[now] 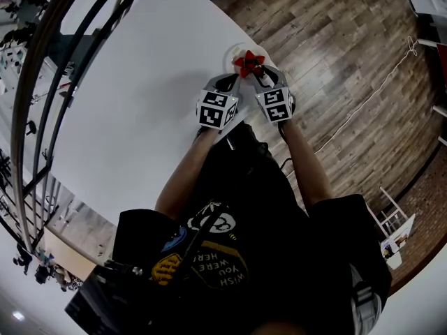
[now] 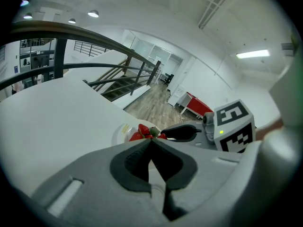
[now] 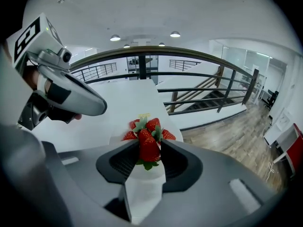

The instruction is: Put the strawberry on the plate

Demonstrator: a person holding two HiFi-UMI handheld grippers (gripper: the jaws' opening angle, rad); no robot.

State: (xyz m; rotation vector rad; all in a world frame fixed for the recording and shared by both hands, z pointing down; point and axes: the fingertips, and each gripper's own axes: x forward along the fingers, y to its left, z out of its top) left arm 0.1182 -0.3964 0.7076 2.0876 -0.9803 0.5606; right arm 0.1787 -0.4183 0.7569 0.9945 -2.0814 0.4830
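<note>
My right gripper (image 3: 149,148) is shut on a red strawberry (image 3: 148,147) with green leaves, held just above the white plate (image 3: 118,137). Several more strawberries (image 3: 152,126) lie in a cluster on that plate behind the held one. In the head view the red cluster (image 1: 249,63) sits on the plate (image 1: 232,51) near the table's far edge, with the right gripper (image 1: 255,74) at it. My left gripper (image 2: 150,140) is shut with nothing between its jaws, its tips just short of the plate (image 2: 120,132) and close beside the right gripper (image 2: 183,133).
The white table (image 1: 140,96) ends just past the plate, with wooden floor (image 1: 349,61) below. A dark railing (image 3: 189,56) and stairs (image 2: 118,82) run beyond the table. A cable (image 1: 363,103) lies on the floor.
</note>
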